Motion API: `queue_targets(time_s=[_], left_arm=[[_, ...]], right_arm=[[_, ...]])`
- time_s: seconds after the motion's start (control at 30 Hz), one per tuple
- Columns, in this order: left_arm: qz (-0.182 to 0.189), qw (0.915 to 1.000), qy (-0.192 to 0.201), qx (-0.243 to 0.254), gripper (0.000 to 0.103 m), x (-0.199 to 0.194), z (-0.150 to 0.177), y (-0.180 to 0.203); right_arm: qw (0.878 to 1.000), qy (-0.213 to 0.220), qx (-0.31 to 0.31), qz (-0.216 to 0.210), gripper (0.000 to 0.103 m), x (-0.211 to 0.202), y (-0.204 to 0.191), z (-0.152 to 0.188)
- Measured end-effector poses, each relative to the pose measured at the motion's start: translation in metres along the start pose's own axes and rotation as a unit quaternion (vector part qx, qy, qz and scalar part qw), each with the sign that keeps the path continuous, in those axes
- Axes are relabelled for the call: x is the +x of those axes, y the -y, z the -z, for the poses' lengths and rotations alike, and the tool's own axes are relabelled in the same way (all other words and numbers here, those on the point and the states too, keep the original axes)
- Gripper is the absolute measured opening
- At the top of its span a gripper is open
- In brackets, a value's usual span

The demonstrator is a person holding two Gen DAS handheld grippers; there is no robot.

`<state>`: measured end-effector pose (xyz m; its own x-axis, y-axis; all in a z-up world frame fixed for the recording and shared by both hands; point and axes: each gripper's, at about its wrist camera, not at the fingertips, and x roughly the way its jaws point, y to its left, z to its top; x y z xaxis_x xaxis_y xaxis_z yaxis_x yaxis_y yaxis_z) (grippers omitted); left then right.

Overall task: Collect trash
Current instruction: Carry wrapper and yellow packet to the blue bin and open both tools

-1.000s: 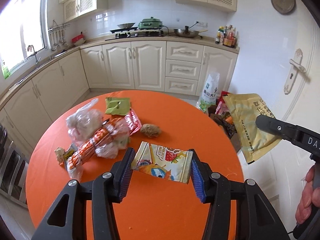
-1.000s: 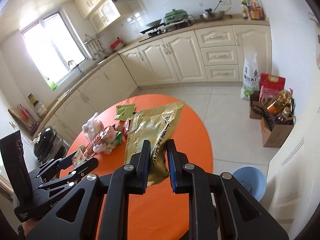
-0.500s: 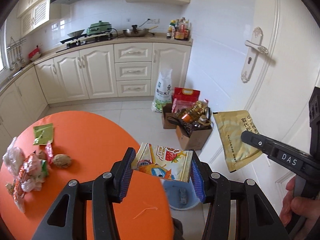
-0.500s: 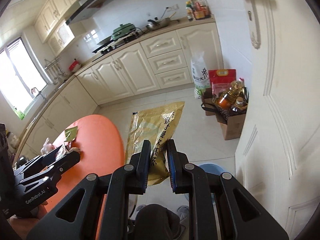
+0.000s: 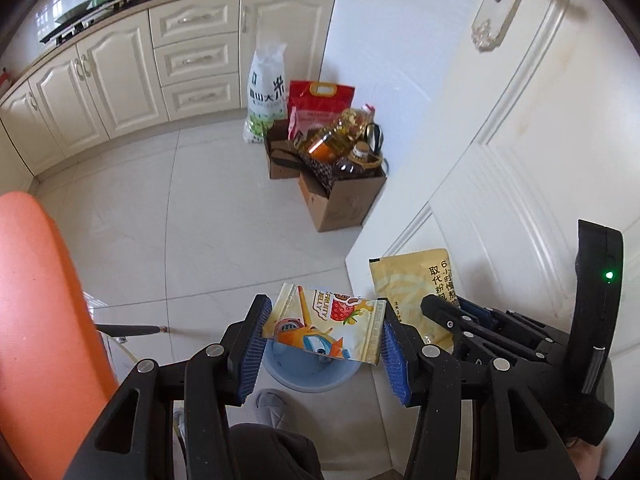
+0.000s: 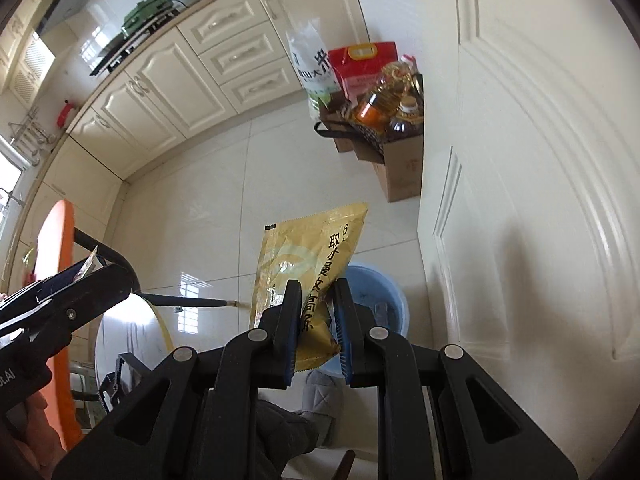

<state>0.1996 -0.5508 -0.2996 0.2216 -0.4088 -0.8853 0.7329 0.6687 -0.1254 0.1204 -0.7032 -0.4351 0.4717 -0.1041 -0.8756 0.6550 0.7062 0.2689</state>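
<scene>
My left gripper (image 5: pixel 322 330) is shut on a colourful snack wrapper (image 5: pixel 326 326), gripped by its two side edges and held flat above a light blue bin (image 5: pixel 312 374) on the floor. To its right, my right gripper (image 5: pixel 448 312) holds a gold packet (image 5: pixel 412 280). In the right wrist view my right gripper (image 6: pixel 316 312) is shut on that gold packet (image 6: pixel 312 256), which hangs just left of and above the blue bin (image 6: pixel 376 300). The left gripper (image 6: pixel 80 280) shows at the left edge with a sliver of the wrapper.
The orange table (image 5: pixel 36 320) edge lies at the left. A white door (image 5: pixel 500 140) stands close on the right. Cardboard boxes (image 5: pixel 340 196) with oil bottles and rice bags sit by the cabinets (image 5: pixel 160 60). A person's slippers (image 5: pixel 270 402) and dark knee are below the grippers.
Both grippers swung right and downward, away from the orange table and its trash pile, and now point down at the floor over the blue bin. Each keeps its wrapper.
</scene>
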Motion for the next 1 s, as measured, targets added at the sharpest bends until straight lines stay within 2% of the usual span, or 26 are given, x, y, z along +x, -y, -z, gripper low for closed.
queue_targets(time_s=[0.2,0.3,0.33,0.37,0.4,0.47,0.63,0.8,1.0], left_arm=[[-0.01,0.9986,-0.051,0.001,0.052,0.07,-0.038,0.001],[-0.025,0.9981,-0.056,0.001,0.073,0.09,-0.056,0.007],[-0.032,0.998,-0.055,0.002,0.08,0.097,-0.061,0.014],[-0.036,0.9979,-0.053,0.003,0.084,0.101,-0.064,0.015],[-0.039,0.9979,-0.051,0.003,0.088,0.101,-0.06,0.019],[-0.052,0.9974,-0.05,0.007,0.093,0.104,-0.059,0.022],[-0.059,0.9975,-0.039,0.003,0.094,0.09,-0.044,0.032],[-0.064,0.9979,-0.002,0.007,0.096,0.043,-0.025,0.03],[-0.055,0.996,0.07,-0.004,0.096,-0.031,0.003,0.027]], right_arm=[[0.999,-0.033,0.019,0.001,0.019,0.046,0.018,-0.002],[0.999,-0.045,0.026,0.004,0.024,0.059,0.024,-0.002],[0.998,-0.046,0.031,0.002,0.034,0.062,0.026,-0.002],[0.998,-0.047,0.034,0.001,0.046,0.065,0.029,-0.002],[0.998,-0.049,0.035,0.003,0.052,0.066,0.029,-0.002],[0.998,-0.044,0.04,0.007,0.076,0.064,0.031,-0.002],[0.998,-0.025,0.05,0.017,0.103,0.046,0.029,-0.002],[0.998,-0.01,0.059,0.021,0.103,0.023,0.022,-0.004],[0.998,0.035,0.046,0.01,0.103,-0.031,-0.004,-0.008]])
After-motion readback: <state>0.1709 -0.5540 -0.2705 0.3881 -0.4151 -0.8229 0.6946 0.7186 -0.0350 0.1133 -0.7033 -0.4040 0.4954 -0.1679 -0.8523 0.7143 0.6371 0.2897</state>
